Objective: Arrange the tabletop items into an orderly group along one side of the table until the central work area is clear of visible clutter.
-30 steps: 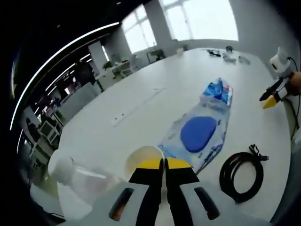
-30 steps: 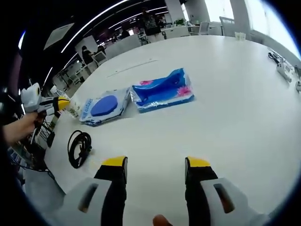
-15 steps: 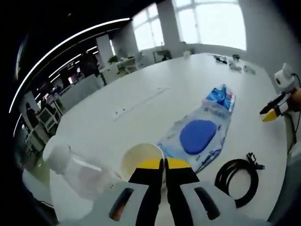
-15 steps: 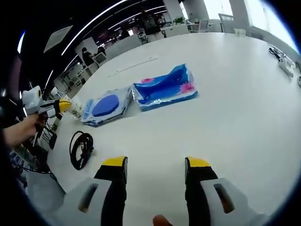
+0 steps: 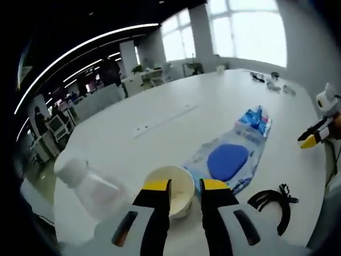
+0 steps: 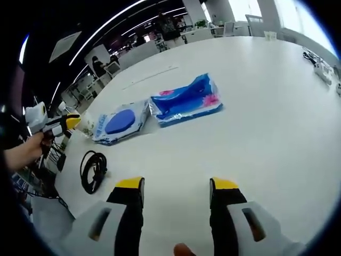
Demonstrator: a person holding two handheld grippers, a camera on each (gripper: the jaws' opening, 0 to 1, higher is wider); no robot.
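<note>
My left gripper (image 5: 185, 186) stands open at the near end of the white table (image 5: 160, 133), its jaws either side of the near rim of a cream paper cup (image 5: 169, 191). A clear plastic bottle with a white cap (image 5: 88, 181) lies to the cup's left. Beyond the cup are a flat packet with a blue round patch (image 5: 228, 160) and a blue tissue pack (image 5: 257, 118). A black cable coil (image 5: 273, 198) lies at the right. My right gripper (image 6: 176, 186) hangs open over bare table, with the packet (image 6: 118, 122), tissue pack (image 6: 186, 101) and cable (image 6: 93, 169) ahead of it to the left.
A hand holds the left gripper (image 6: 56, 124) at the table's left edge in the right gripper view. Small items (image 6: 322, 74) sit at the far right of the table. Office desks and windows lie beyond the table's far edge.
My left gripper's jaws, pressed together before at the cup's rim, have parted. The left gripper view has shifted slightly. The right gripper has stayed open and nearly still.
</note>
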